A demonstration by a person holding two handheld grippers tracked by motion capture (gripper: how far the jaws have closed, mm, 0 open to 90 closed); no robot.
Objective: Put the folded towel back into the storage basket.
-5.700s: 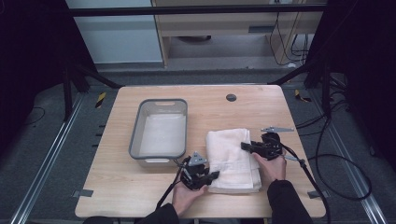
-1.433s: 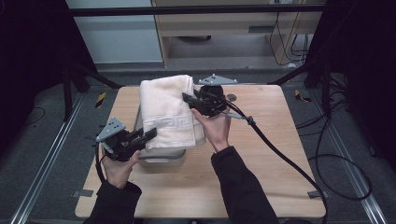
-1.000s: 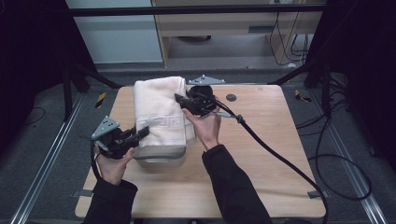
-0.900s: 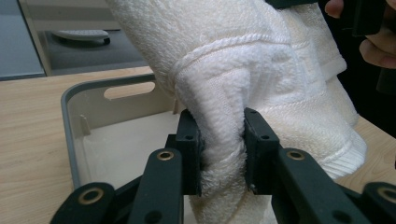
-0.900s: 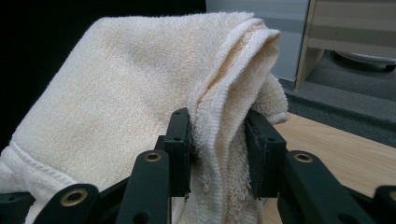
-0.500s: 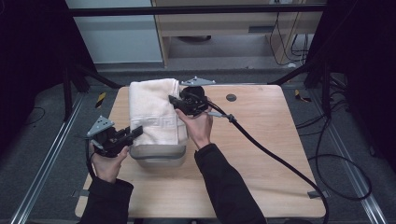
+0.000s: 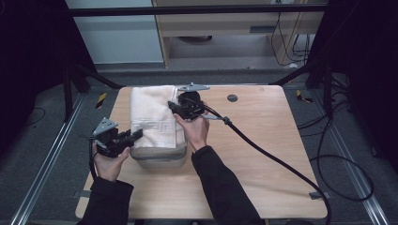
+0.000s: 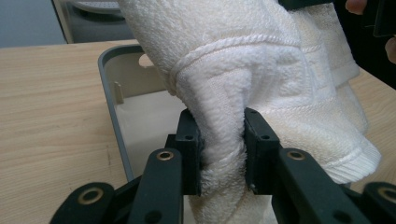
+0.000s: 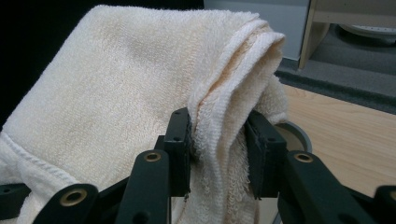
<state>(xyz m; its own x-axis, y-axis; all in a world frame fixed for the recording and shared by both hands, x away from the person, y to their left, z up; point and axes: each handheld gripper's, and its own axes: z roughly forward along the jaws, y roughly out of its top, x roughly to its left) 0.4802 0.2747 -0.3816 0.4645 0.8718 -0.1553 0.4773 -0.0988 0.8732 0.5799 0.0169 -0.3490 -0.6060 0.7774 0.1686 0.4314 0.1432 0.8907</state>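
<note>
A: As the high view lists them, what sits on the table (image 7: 263, 154)?

B: Item one: a white folded towel (image 7: 152, 115), held up over a grey plastic bin (image 7: 159, 157) that stands near the table's left edge. The towel covers most of the bin; the bin's near wall shows below it. Item two: the left gripper (image 7: 136, 135), at the towel's near-left corner, off the table's left edge. Item three: the right gripper (image 7: 174, 107), at the towel's far-right side, its black cable (image 7: 277, 159) trailing across the table toward the near-right corner. Item four: a small dark round hole cover (image 7: 232, 98) near the far edge.

A: And the left gripper view?

B: The left gripper (image 8: 223, 140) has both jaws clamped on a bunched fold of the towel (image 8: 233, 70), terry cloth squeezed between the pads. Below and behind it, the bin (image 8: 109, 84) with its pale floor, on the wooden table (image 8: 46, 102).

A: The right gripper view?

B: The right gripper (image 9: 218, 140) has its jaws closed on the towel's (image 9: 116, 84) doubled hem, layers pinched between the pads. The cloth hangs leftward from the grip. A curved bit of the bin's rim (image 9: 294, 133) shows just behind the right jaw, with the table (image 9: 345, 140) beyond.
</note>
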